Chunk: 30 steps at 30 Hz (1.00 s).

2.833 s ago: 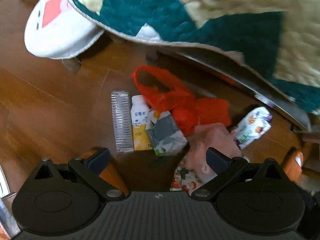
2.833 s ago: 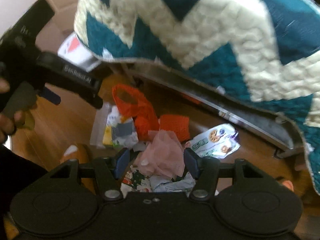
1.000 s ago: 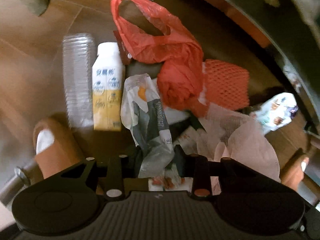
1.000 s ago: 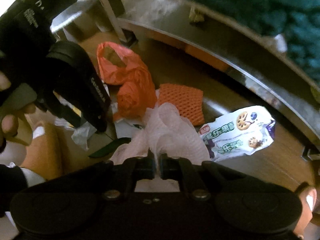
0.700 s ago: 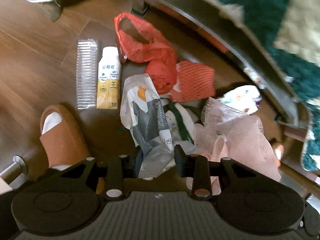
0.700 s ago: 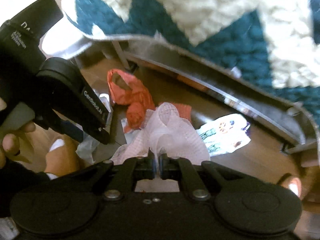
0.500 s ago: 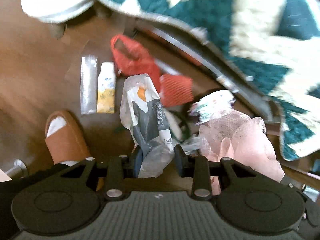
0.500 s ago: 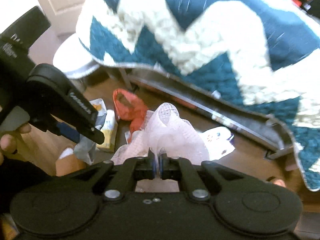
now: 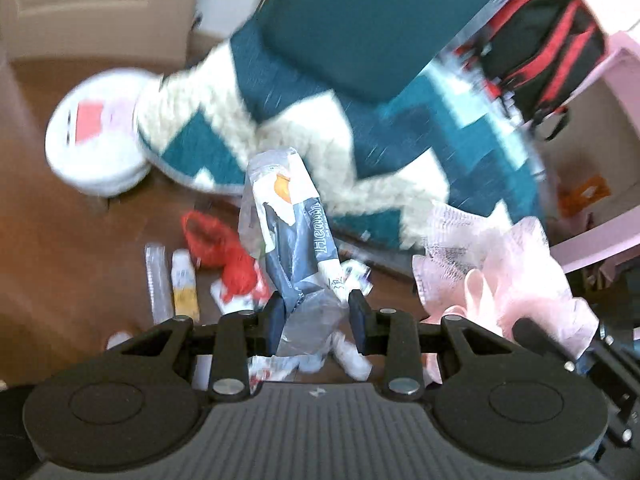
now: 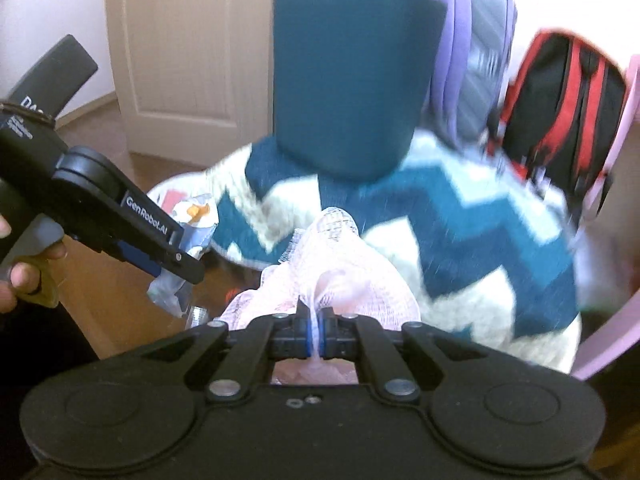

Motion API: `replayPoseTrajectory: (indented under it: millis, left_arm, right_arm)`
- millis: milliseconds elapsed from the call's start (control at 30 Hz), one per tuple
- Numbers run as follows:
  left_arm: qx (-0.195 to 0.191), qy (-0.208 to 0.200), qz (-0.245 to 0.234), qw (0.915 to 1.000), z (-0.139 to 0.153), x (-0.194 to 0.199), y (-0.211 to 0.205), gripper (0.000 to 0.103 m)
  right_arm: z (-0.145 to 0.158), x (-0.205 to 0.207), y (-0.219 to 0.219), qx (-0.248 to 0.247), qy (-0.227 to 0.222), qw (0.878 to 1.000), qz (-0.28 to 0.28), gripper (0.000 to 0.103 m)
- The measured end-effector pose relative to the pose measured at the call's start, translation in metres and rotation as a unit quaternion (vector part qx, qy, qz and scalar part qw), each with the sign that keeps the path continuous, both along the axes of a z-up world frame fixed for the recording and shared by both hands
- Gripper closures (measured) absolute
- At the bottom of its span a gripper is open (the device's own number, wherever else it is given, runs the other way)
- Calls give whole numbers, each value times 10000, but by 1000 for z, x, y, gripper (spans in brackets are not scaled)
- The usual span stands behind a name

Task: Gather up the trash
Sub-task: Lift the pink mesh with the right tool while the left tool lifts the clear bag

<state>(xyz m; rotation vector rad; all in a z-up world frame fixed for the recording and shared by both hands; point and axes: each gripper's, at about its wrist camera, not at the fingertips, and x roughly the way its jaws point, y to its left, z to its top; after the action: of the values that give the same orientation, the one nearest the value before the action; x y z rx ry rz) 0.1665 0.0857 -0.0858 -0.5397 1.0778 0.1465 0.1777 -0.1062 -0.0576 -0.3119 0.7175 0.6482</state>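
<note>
- Between the fingers of the left gripper (image 9: pixel 316 314), left wrist view: a crumpled gray-and-white wrapper (image 9: pixel 294 240) is clamped near its lower end and stands up past the fingertips.
- Right of the wrapper, a pink mesh net (image 9: pixel 504 276) is bunched up in the air, near the left gripper.
- Down on the wooden floor (image 9: pixel 72 248) lie a red plastic bag (image 9: pixel 218 246), a small yellow-and-white bottle (image 9: pixel 184 284) and a clear ribbed plastic strip (image 9: pixel 156 280) just beside the bottle.
- A teal-and-cream zigzag blanket (image 9: pixel 360 148) covers the background; a red-and-black backpack (image 9: pixel 548 44) is at upper right.
- Right wrist view: the right gripper (image 10: pixel 316 334) has its fingers pressed together on the pink mesh net (image 10: pixel 336 276), which billows above them.
- At left, a hand (image 10: pixel 24 276) holds the left gripper (image 10: pixel 182 264), with the wrapper (image 10: pixel 196 220) in it.
</note>
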Motion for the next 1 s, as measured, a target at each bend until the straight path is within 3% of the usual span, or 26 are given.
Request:
replayPoseTrajectory:
  millis: [200, 467, 633, 767, 1000]
  left_arm:
    - [378, -848, -270, 9953, 72, 10, 2, 70]
    - [880, -1799, -479, 9786, 170, 51, 10, 70]
    - [1147, -2194, -591, 9671, 223, 95, 15, 70]
    - [1286, -2194, -517, 9657, 245, 136, 22, 70]
    - [1427, -1965, -379, 9693, 242, 204, 42, 70]
  right_arm:
    - [66, 10, 0, 152, -809, 9966, 76, 100]
    - [168, 58, 12, 584, -1763, 9826, 13, 100]
    - [214, 98, 33, 649, -2101, 9755, -45, 100]
    - [231, 140, 53, 667, -2099, 9753, -147, 100]
    - [225, 198, 87, 742, -1732, 9816, -311, 100]
